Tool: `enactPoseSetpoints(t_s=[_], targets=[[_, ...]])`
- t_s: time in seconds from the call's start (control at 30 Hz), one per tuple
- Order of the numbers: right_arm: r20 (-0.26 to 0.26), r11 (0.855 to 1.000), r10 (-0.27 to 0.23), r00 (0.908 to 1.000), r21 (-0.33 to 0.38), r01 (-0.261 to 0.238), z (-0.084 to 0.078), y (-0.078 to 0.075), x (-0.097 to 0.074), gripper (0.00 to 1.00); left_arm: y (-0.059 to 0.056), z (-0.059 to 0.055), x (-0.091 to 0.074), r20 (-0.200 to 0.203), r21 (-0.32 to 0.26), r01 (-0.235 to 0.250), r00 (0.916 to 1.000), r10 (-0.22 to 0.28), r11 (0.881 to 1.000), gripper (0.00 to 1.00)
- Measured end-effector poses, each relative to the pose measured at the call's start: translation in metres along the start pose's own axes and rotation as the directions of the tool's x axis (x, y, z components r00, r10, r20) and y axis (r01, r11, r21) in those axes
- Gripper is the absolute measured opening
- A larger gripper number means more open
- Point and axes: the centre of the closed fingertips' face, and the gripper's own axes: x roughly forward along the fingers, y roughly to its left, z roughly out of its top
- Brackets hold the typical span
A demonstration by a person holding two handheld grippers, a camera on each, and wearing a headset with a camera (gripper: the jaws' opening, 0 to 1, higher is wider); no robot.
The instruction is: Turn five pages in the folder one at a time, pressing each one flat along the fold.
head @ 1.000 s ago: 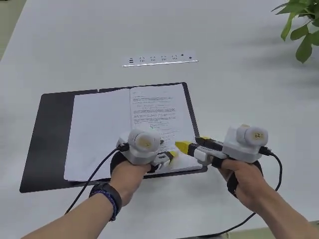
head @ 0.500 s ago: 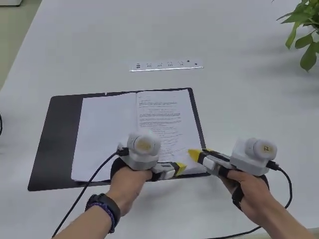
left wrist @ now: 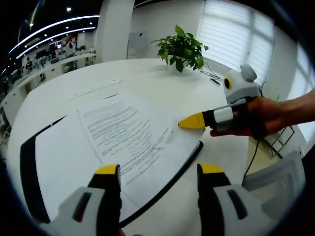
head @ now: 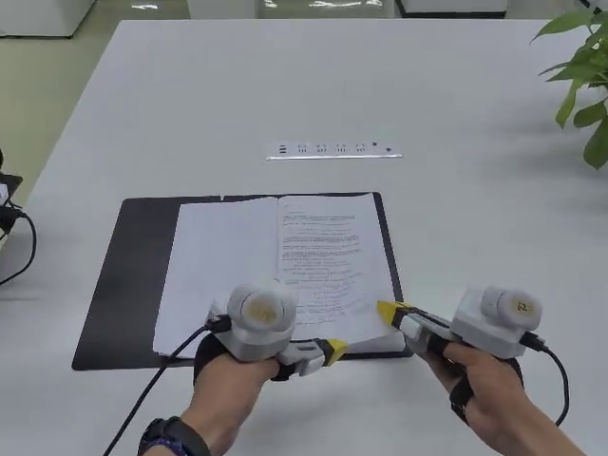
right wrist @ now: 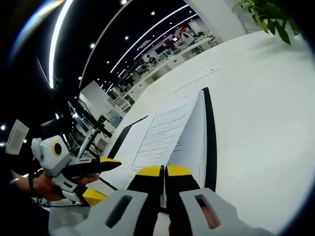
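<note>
The folder (head: pixel 123 275) lies open on the white table (head: pixel 285 76), near the person's edge; its black cover shows as a wide strip at 9 o'clock and a thin border at 3 o'clock. A blank white page (head: pixel 223 266) lies flat on the left half; the printed page (head: pixel 323 256) lies on the right half, the two meeting at the fold down the middle.

The left gripper (left wrist: pixel 160 169) sits at 6 o'clock of the folder, low over its near edge, pointing toward 3 o'clock; its jaws stand wide apart and hold nothing. In the left gripper view the bottom corner of the printed page and the cover's edge lie beyond the yellow tips.

The right gripper (right wrist: pixel 165 171) comes in from 4 o'clock, its yellow tip at the outer edge of the printed page near the bottom corner. Its jaws are pressed together; whether a sheet is caught between them I cannot tell.

A hand (head: pixel 233 375) grips each tool, and a black cable (head: pixel 157 389) trails off toward 7 o'clock. A power strip (head: pixel 332 150) is set in the table at 12 o'clock of the folder; a green plant (head: pixel 581 66) stands at 2 o'clock, well apart.
</note>
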Motion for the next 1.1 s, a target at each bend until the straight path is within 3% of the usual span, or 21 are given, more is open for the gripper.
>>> enactPoseSetpoints(t_s=[0.23, 0.57, 0.8, 1.1], targets=[[0.022, 1.0, 0.006, 0.9997, 0.014, -0.006, 0.006, 0.008, 0.0, 0.0, 0.008, -0.004, -0.02, 0.001, 0.021, -0.028, 0.9996, 0.028, 0.999, 0.62], [0.033, 1.0, 0.019, 0.9993, 0.009, -0.019, 0.012, 0.024, 0.003, 0.0, 0.007, -0.004, -0.041, 0.021, 0.037, -0.045, 0.9988, 0.044, 0.998, 0.62], [0.038, 0.999, 0.035, 0.9987, -0.007, -0.034, 0.016, 0.037, 0.009, 0.0, 0.022, -0.002, -0.06, 0.055, 0.016, -0.083, 0.9952, 0.082, 0.996, 0.62], [0.02, 0.998, 0.048, 0.9986, -0.033, -0.048, 0.009, 0.059, 0.017, 0.0, 0.033, -0.007, -0.079, 0.075, -0.011, -0.112, 0.9908, 0.112, 0.994, 0.62]])
